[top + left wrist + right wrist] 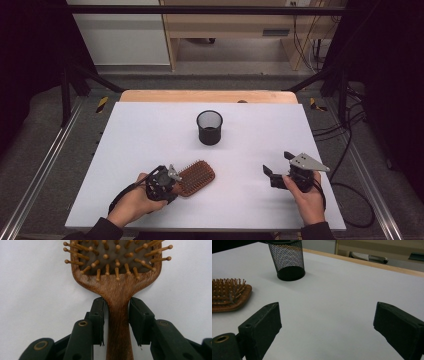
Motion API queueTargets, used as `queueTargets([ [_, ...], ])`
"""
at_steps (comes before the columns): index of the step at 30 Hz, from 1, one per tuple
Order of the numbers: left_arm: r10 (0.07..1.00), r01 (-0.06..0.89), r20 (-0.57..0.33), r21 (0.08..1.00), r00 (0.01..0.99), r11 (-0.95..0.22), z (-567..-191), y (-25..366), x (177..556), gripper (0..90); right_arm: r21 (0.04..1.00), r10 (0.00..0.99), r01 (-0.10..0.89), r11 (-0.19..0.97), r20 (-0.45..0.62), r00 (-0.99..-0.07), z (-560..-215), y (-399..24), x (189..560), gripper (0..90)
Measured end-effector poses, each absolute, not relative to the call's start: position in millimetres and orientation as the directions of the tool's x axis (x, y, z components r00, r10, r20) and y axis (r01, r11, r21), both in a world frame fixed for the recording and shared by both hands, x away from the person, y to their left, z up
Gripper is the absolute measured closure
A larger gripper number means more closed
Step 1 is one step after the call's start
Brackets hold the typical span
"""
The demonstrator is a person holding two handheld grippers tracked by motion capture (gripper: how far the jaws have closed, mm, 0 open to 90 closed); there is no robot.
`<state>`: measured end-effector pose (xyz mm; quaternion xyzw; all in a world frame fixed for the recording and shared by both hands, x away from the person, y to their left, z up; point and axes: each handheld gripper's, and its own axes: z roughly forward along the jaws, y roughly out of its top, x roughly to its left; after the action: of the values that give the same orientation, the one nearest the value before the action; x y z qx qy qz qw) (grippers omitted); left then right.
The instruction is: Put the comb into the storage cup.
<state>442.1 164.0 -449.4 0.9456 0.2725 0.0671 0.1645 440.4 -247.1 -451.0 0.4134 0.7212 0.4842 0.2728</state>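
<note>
White table (150, 130), left claw (117, 315) clamped on hairbrush (117, 290) handle.

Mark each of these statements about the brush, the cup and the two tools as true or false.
1. The left tool grips the brown wooden paddle hairbrush by its handle. True.
2. The hairbrush lies bristles down. False: its bristles point up.
3. The black wire-mesh cup stands upright on the white table. True.
4. The hairbrush is inside the mesh cup. False: it lies on the table, apart from the cup.
5. The right tool holds the cup. False: its jaws stand wide apart with nothing between them.
</note>
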Motion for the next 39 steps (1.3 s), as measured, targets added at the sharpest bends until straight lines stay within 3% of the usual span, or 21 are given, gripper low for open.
queueTargets([
  [9,0.543,0.494,0.025,0.38,0.84,-0.782,-450.9,167.3,440.3,72.2,0.924,0.86,0.331,0.189,0.007,-0.511,-451.0,-246.7,440.6,7.7],
  [17,0.524,0.45,0.079,0.413,0.848,-0.792,-451.1,166.8,433.7,72.9,0.925,0.858,0.332,0.184,0.014,-0.514,-450.6,-246.2,440.6,7.6],
  [33,0.623,0.378,0.168,0.666,0.764,-0.643,-441.4,167.3,446.6,73.0,0.943,0.846,0.32,0.088,0.099,-0.524,-445.7,-241.8,438.8,7.6],
  [39,0.632,0.349,0.192,0.697,0.75,-0.626,-445.3,167.9,444.3,73.0,0.941,0.829,0.335,0.054,0.145,-0.54,-446.2,-231.9,440.5,7.2],
])
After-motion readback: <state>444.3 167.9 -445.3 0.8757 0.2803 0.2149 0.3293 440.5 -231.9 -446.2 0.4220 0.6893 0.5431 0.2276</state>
